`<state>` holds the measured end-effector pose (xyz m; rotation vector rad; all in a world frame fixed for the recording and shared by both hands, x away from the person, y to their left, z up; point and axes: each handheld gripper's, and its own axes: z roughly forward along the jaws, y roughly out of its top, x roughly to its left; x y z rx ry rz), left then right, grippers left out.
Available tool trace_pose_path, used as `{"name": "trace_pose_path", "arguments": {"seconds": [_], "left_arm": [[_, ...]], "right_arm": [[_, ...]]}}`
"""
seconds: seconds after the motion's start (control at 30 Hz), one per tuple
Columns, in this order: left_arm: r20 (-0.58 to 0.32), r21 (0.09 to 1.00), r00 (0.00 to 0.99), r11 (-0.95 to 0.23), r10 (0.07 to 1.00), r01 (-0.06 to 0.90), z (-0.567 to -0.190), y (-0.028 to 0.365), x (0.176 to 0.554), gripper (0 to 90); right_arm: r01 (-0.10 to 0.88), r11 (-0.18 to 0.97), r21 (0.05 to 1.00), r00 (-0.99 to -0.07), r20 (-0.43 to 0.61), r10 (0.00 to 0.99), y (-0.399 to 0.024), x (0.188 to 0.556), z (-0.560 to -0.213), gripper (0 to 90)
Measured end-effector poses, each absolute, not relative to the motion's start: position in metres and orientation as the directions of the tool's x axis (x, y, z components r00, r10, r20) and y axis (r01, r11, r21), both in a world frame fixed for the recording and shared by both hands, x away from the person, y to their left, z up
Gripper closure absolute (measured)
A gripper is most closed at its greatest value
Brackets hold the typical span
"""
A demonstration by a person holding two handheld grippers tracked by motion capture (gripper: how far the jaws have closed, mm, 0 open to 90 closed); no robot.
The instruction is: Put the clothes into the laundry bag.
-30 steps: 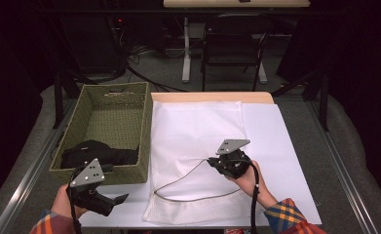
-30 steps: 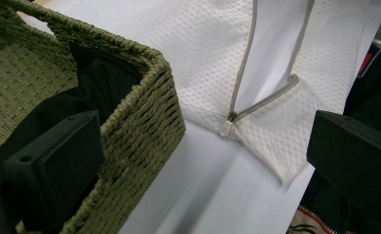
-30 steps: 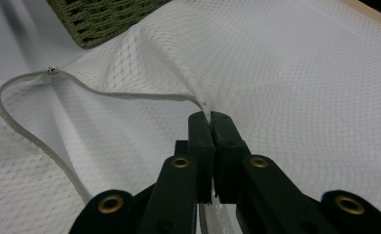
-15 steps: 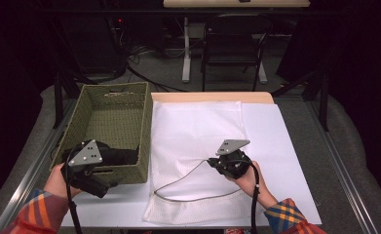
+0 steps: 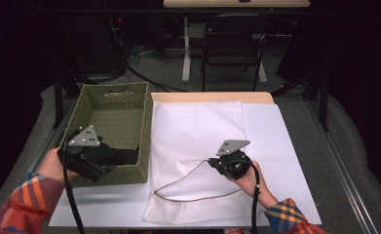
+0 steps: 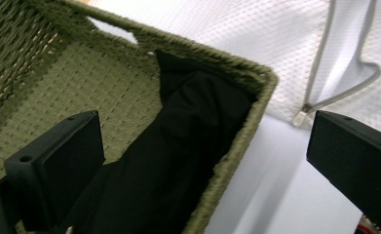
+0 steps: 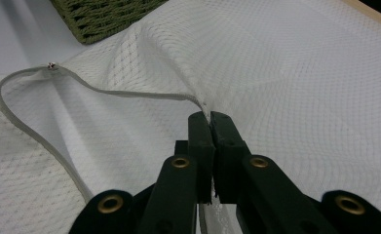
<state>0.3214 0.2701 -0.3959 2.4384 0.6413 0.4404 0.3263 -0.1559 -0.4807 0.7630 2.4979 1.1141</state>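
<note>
- I am holding the right gripper (image 7: pixel 210 117) jaws clamped on the mesh bag (image 5: pixel 198 141) zipper edge; pulling could tear it.
- Left gripper (image 6: pixel 202 161) jaws are gaping over the black garment (image 6: pixel 178 146) in the basket (image 5: pixel 112 117) near the desk's left edge; they may snag wicker.

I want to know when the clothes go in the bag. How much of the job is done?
Done: the white mesh bag lies flat, its zipper open, and the right gripper is shut on the zipper edge, holding the mouth up. In hand: the left gripper, jaws open, hovers over the black garment in the green basket. Left: probably grabbing the garment, putting it in the bag and zipping up.
</note>
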Motion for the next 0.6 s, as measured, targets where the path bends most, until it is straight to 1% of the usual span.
{"name": "trace_pose_path", "arguments": {"seconds": [0.4,0.6], "left_arm": [[0.144,0.519,0.840,-0.762,0.524,0.386,-0.397,0.276,0.351,0.0],[0.153,0.468,0.847,-0.792,0.509,0.392,-0.400,0.275,0.364,0.0]], "right_arm": [[0.350,0.559,0.752,-0.812,-0.054,0.581,-0.155,0.326,-0.481,88.3],[0.350,0.566,0.747,-0.812,-0.059,0.580,-0.154,0.326,-0.481,88.2]]}}
